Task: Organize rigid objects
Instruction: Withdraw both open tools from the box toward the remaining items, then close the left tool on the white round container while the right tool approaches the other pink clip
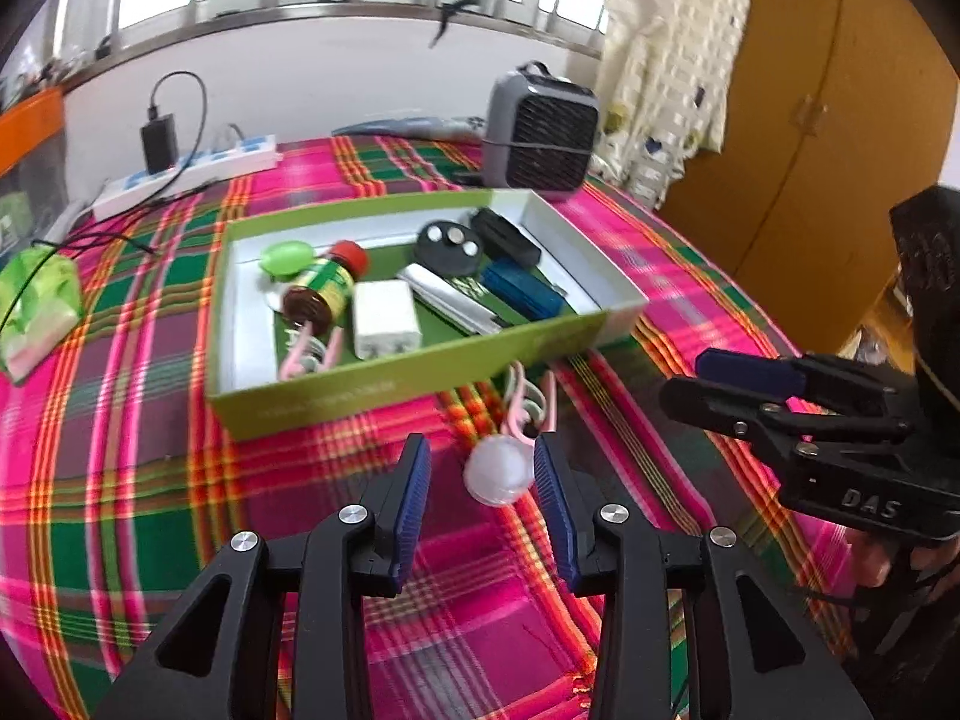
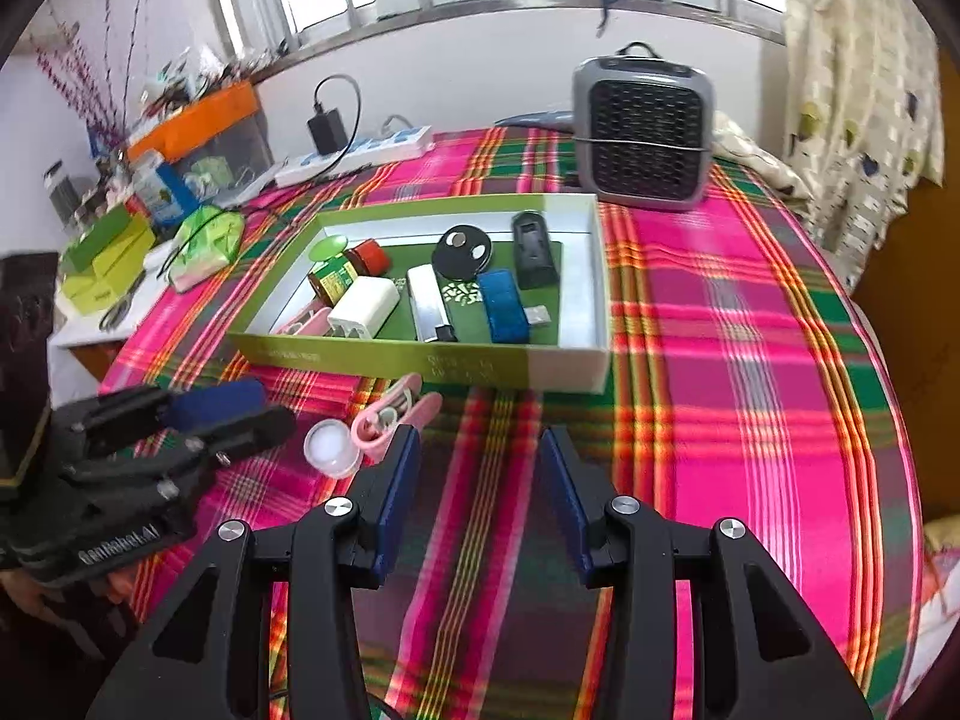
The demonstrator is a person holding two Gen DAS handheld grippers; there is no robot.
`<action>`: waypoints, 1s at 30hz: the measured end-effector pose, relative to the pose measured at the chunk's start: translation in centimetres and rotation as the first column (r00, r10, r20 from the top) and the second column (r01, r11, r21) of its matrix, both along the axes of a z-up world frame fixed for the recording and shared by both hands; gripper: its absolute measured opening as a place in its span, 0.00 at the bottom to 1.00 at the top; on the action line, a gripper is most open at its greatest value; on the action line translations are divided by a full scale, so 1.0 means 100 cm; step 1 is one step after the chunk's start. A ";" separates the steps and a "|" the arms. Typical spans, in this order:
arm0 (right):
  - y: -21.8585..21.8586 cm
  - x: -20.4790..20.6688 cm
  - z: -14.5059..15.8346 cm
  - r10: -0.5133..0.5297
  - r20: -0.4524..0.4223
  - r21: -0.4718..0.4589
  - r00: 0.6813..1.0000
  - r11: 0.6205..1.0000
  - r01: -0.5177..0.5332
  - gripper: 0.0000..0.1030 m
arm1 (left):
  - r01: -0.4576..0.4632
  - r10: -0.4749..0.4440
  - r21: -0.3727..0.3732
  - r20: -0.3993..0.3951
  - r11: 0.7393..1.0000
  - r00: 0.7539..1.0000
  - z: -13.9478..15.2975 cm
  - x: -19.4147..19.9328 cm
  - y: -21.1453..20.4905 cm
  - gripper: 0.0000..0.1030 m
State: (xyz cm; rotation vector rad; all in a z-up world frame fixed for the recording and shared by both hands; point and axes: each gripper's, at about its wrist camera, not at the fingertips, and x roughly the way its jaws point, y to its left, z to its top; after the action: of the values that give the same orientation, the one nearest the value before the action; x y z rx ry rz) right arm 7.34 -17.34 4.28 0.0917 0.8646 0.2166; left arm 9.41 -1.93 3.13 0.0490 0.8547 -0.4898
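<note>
Translucent white plastic is what we have between our left gripper (image 1: pixel 483 474) fingers right now: a small round cap (image 1: pixel 498 469), lying on the plaid tablecloth (image 1: pixel 150 480) just in front of the green box (image 1: pixel 360 387). Our jaws stand partly apart on either side of it, pads not pressing, so nothing is held. Touching the cap on its far side lies a pink clip (image 1: pixel 531 405), also outside the box.

We judge the cap light and stiff, with a smooth curved wall that could squirt out of a squeeze, so we'd take it across its widest part, pads square to the rim, and close gently. The pink clip looks thin and springy; we'd take its flat arms rather than the looped end.

Over on the right, our right gripper (image 2: pixel 480 468) is also partly spread and empty, with only cloth beneath it. Inside the box we can see a brown bottle (image 1: pixel 321 294), a white charger (image 1: pixel 384 318) and a blue stick (image 1: pixel 522 294) already lying together.
</note>
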 end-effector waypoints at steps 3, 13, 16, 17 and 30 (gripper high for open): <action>0.000 -0.007 -0.001 -0.005 -0.006 -0.013 1.000 1.000 0.005 0.42 | 0.020 -0.020 0.015 -0.016 1.000 1.000 -0.005 0.000 -0.006 0.36; -0.005 -0.012 -0.002 -0.015 -0.001 0.000 1.000 1.000 0.015 0.42 | 0.028 -0.026 0.046 -0.045 0.999 0.999 -0.016 0.007 -0.015 0.36; -0.003 -0.011 -0.004 -0.011 -0.005 0.004 1.000 1.000 0.011 0.42 | 0.034 -0.031 0.047 -0.061 0.998 0.998 -0.020 0.009 -0.017 0.36; -0.002 -0.010 -0.005 -0.008 -0.009 0.006 1.000 1.000 0.008 0.42 | 0.033 -0.030 0.050 -0.061 0.998 0.998 -0.021 0.010 -0.017 0.36; -0.003 0.000 -0.015 0.002 -0.045 0.023 0.999 1.000 -0.001 0.42 | 0.031 -0.028 0.052 -0.053 0.998 0.998 -0.023 0.016 -0.018 0.34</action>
State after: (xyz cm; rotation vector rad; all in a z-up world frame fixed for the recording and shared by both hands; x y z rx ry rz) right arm 7.38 -17.60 2.76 0.1175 0.9076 0.2267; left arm 11.03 -3.76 0.79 0.0975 0.9194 -0.4985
